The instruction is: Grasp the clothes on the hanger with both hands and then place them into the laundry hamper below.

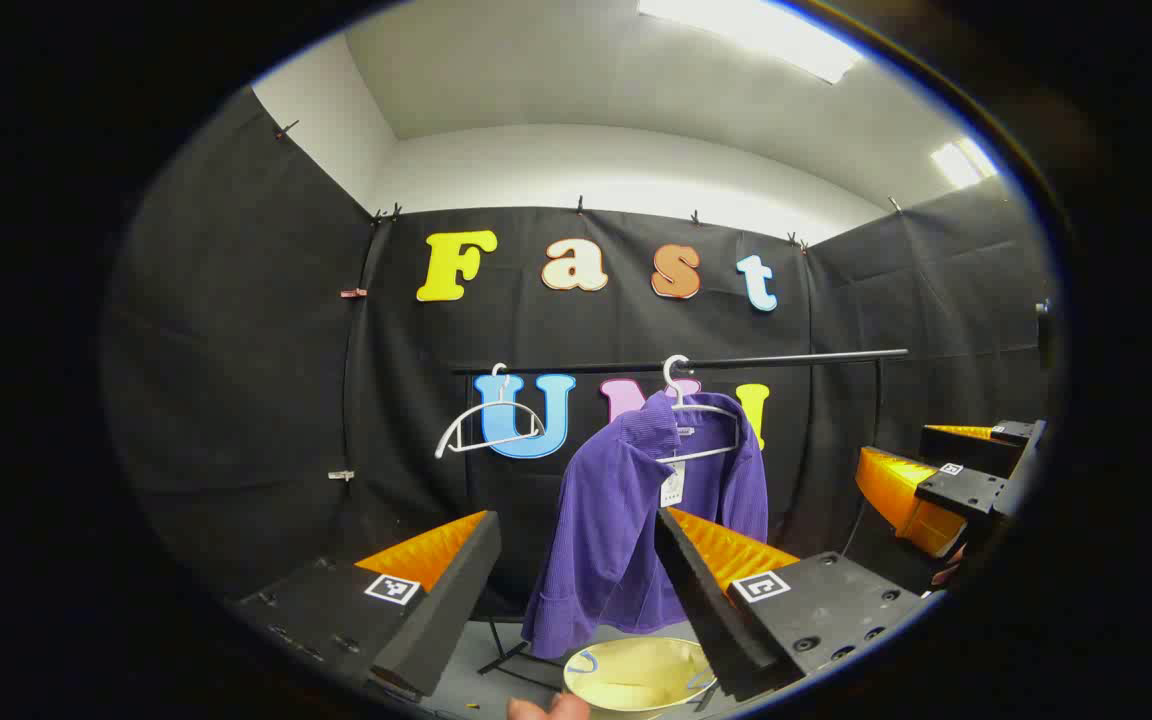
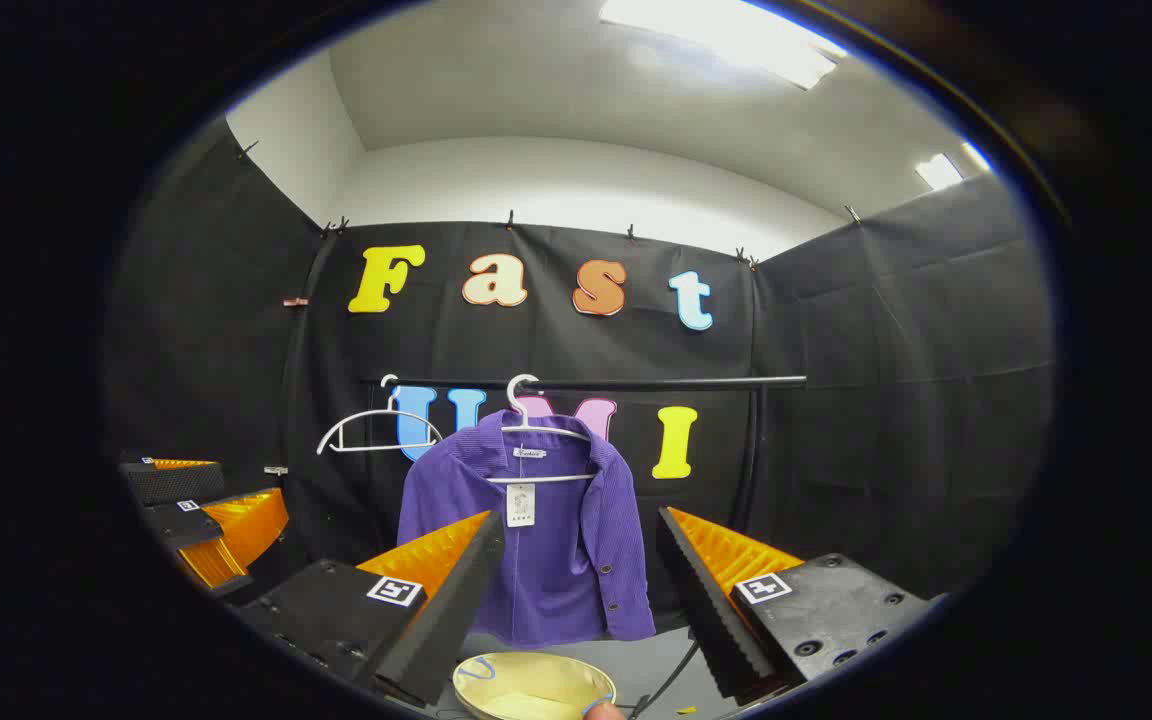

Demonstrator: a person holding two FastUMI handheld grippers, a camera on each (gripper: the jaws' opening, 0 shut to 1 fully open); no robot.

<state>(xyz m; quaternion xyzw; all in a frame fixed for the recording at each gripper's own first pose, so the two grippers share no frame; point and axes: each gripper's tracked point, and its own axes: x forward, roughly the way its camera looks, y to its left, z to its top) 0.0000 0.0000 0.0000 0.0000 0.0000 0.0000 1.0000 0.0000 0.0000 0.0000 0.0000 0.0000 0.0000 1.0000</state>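
In the left gripper view, the left tongs (image 1: 576,580) stand wide apart, holding nothing, aimed at the purple shirt (image 1: 636,520), which hangs on a white hanger (image 1: 701,420) from the black rail (image 1: 786,358); the pale hamper (image 1: 636,675) sits right below, ready for the drop. An empty hanger (image 1: 486,425) hangs nearby. In the right gripper view, the right tongs (image 2: 581,590) also gape apart, short of the shirt (image 2: 556,540), probably lining up for a two-sided grasp. The hamper (image 2: 531,685) waits underneath.
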